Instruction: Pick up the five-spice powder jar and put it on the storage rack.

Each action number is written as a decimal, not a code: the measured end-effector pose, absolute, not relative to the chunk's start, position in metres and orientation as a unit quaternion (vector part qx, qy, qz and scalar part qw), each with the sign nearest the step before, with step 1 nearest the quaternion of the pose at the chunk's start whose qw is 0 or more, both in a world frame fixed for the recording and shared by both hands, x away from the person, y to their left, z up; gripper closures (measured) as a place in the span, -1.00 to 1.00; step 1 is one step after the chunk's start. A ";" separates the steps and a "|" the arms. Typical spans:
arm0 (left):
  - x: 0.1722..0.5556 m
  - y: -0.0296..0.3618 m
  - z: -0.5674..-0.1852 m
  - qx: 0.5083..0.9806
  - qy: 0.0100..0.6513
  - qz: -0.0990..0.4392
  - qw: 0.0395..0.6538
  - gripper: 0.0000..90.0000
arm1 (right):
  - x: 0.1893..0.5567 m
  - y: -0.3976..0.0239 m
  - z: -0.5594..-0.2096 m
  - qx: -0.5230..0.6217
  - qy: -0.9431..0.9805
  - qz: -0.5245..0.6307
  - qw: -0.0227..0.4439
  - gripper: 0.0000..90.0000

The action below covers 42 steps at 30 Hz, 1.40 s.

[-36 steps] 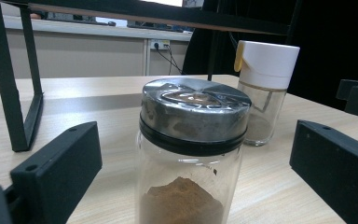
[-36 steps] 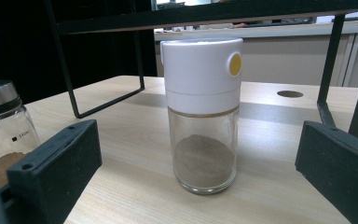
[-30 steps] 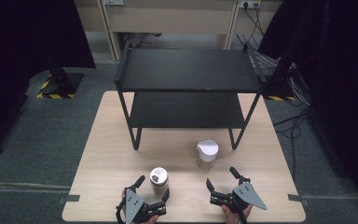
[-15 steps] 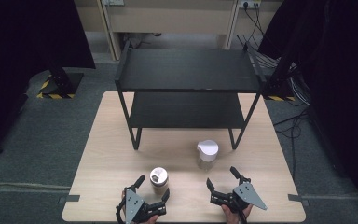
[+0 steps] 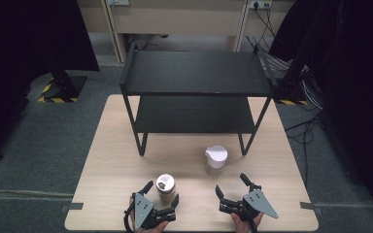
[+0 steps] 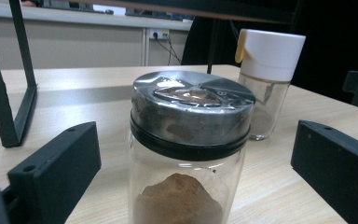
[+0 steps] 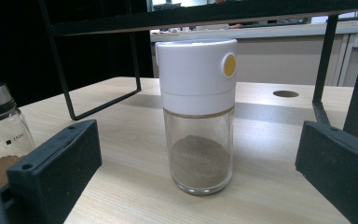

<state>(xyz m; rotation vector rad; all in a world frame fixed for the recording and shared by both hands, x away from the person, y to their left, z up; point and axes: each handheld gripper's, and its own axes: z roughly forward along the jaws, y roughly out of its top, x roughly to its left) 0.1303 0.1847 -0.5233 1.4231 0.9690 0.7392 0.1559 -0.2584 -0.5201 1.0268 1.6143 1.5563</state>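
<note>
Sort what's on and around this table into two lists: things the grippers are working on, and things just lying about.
In hand:
- steel-lidded jar of brown powder, between the open jaws of the left gripper
- white-capped shaker, ahead of the open right gripper

Lying about:
- black two-tier rack, both shelves bare
- cables on the floor to the right

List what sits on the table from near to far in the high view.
Left gripper and right gripper nearest, then the silver-lidded jar, then the white-capped shaker, then the black shelf rack.
</note>
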 end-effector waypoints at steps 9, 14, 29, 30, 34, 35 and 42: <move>0.138 0.173 -0.512 0.627 0.435 0.322 0.561 -0.86 | 0.156 -0.259 -0.520 0.393 0.617 0.596 0.331 -0.99; 0.141 0.168 -0.508 0.633 0.440 0.324 0.549 -0.70 | 0.156 -0.259 -0.520 0.393 0.617 0.596 0.331 -0.99; 0.145 0.164 -0.503 0.638 0.451 0.321 0.534 -0.34 | 0.156 -0.259 -0.520 0.392 0.618 0.596 0.330 -0.99; 0.145 0.164 -0.503 0.639 0.451 0.323 0.534 -0.33 | 0.156 -0.259 -0.520 0.392 0.618 0.596 0.330 -0.99; 0.143 0.163 -0.503 0.637 0.450 0.328 0.533 -0.32 | 0.156 -0.259 -0.520 0.392 0.618 0.596 0.330 -0.99; 0.143 0.162 -0.504 0.636 0.450 0.330 0.533 -0.32 | 0.156 -0.259 -0.520 0.392 0.618 0.596 0.330 -0.99; 0.139 0.164 -0.508 0.628 0.445 0.333 0.544 -0.32 | 0.156 -0.259 -0.520 0.392 0.619 0.595 0.329 -0.99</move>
